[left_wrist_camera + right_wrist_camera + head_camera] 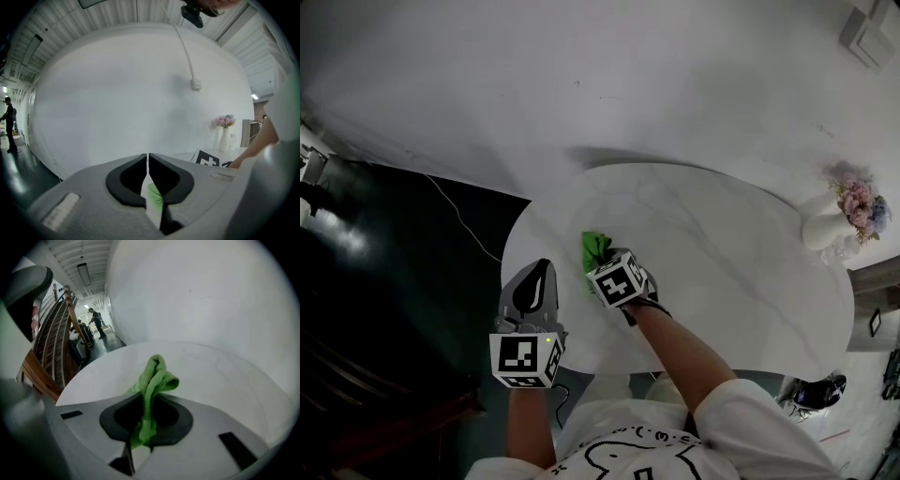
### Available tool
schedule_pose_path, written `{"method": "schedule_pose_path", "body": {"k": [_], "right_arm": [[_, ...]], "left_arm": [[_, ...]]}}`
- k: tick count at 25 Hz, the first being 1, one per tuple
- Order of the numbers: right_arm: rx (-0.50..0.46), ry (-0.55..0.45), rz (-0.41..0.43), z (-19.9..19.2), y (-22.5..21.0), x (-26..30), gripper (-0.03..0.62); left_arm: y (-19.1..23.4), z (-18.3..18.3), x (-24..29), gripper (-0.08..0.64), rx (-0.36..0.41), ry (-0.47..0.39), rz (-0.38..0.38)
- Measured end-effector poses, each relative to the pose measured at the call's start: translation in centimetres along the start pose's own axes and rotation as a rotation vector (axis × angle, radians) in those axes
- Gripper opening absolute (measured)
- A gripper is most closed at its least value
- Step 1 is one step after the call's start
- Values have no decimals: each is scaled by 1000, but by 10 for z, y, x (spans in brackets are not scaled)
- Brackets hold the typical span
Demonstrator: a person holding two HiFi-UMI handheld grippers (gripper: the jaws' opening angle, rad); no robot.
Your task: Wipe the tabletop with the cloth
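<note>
The right claw (148,399) is closed tight on the green cloth (157,376), which is pinched as a narrow fold between the two jaws. A bunched loop of it stands up past the tips, and a short tail hangs back into the dark hollow behind them. From the head view, the cloth lies on the table (722,272) just ahead of this claw, near the table's left front part, with the person's forearm (680,352) reaching in over the near edge. The left claw (148,161) has its jaws brought together, with only a thin slit between the tips and nothing in their grip. A sliver of green shows through the gap lower down. This claw is held at the table's left edge, beside the right one and apart from the cloth. The table is white, faintly veined and rounded. A white vase (823,230) of pink flowers (858,202) stands at its far right edge. A white wall (581,75) rises behind the table, and to the left is a dark glossy floor (394,281) with a thin cable (464,220) lying across it. The right gripper view shows a wooden railing (47,348) and people (96,323) standing in a lit corridor beyond.
</note>
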State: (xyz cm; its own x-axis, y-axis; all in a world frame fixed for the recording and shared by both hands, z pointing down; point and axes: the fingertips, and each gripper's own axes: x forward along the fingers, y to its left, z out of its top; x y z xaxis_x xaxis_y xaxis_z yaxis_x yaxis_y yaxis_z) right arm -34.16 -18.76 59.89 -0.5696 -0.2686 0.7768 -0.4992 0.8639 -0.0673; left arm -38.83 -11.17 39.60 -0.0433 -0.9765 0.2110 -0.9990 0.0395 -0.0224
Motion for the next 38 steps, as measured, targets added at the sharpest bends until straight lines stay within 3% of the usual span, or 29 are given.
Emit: {"method": "schedule_pose_path", "body": {"k": [15, 38], "right_arm": [[2, 30, -52, -28, -37, -28, 48], [41, 56, -113, -75, -92, -70, 48]], "left_arm": [[-34, 15, -5, 25, 19, -21, -4], [-107, 18, 1, 25, 21, -23, -72]]}}
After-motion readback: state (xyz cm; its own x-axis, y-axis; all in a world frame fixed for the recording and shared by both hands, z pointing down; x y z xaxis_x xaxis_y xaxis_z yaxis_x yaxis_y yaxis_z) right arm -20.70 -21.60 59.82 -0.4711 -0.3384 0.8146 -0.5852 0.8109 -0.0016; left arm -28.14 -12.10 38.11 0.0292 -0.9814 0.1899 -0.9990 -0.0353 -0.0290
